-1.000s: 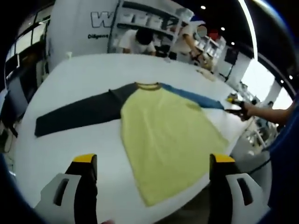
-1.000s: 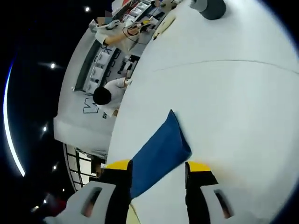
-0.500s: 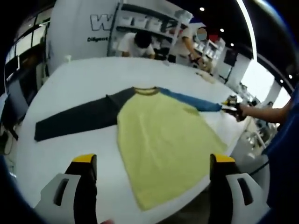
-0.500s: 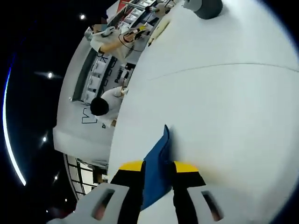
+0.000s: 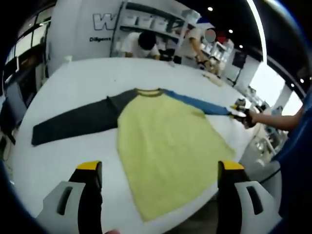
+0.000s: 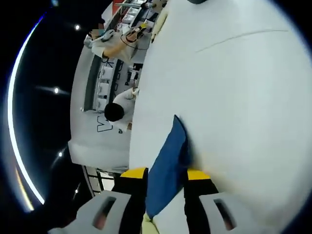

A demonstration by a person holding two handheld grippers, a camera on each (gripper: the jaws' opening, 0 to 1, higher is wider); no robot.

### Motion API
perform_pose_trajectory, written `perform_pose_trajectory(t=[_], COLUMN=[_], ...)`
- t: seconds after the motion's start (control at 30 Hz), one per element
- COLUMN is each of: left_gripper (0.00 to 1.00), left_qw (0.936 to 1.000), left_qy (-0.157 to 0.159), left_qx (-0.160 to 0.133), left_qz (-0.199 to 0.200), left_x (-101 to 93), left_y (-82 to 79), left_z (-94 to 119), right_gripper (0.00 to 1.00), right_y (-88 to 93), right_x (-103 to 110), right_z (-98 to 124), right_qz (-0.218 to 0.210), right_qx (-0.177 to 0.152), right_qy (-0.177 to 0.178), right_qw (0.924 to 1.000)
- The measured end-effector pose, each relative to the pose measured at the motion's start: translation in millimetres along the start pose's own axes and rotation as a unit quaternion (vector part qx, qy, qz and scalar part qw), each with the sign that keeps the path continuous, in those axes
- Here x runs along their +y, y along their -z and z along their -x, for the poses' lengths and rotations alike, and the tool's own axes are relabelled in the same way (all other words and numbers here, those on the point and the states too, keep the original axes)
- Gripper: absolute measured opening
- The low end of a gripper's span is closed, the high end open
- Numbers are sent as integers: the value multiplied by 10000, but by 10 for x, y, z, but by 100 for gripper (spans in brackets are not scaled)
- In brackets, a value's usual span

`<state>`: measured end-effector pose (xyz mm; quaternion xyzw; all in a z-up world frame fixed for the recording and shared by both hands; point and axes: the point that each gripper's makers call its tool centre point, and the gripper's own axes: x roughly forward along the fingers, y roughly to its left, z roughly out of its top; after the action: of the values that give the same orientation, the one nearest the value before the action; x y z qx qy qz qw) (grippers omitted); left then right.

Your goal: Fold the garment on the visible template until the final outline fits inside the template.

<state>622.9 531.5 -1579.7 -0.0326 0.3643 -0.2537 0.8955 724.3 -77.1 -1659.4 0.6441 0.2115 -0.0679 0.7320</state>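
While clamped narrow on the blue sleeve [image 6: 168, 163], right gripper [image 6: 165, 176] lifts the cuff off the white table [image 6: 243, 107]. Left gripper [image 5: 158, 168] hovering with jaws wide apart, holding nothing, above the near table edge. Beyond it, shirt [image 5: 165, 146] spread flat: yellow body, dark sleeve [image 5: 73, 124] stretched away to one side, blue sleeve to the other.

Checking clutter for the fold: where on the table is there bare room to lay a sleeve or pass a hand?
Bare white table lies beyond the collar, and in front of the dark sleeve toward the left gripper. The yellow body runs to the near edge. It is crowded where the right gripper pinches the blue sleeve, though open table lies past it.
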Motion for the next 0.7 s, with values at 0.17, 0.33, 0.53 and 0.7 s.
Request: perform_pose_trajectory(t=[0.17,0.33,0.53,0.7], left_gripper=[97,97,97,97], left_qw=[10000,9999,9999,9998], left_qy=[43,98,122,164], left_qx=[12,-26,13,-2], left_qz=[16,-23,-73,-94], left_x=[-20,-75,-116,-135], left_y=[27,5,41,26], left_z=[-38,-15,41,20], right_gripper=[6,0,0,0], right_y=[196,16,-246,-385], right_x=[0,37,34,186], right_z=[-12,-83,-101,-54], right_qz=[174,174,349,380], right_qx=[242,-332,-651,-862], right_qy=[-149,-236,-117,-228], right_qw=[9994,9990,9972,9953])
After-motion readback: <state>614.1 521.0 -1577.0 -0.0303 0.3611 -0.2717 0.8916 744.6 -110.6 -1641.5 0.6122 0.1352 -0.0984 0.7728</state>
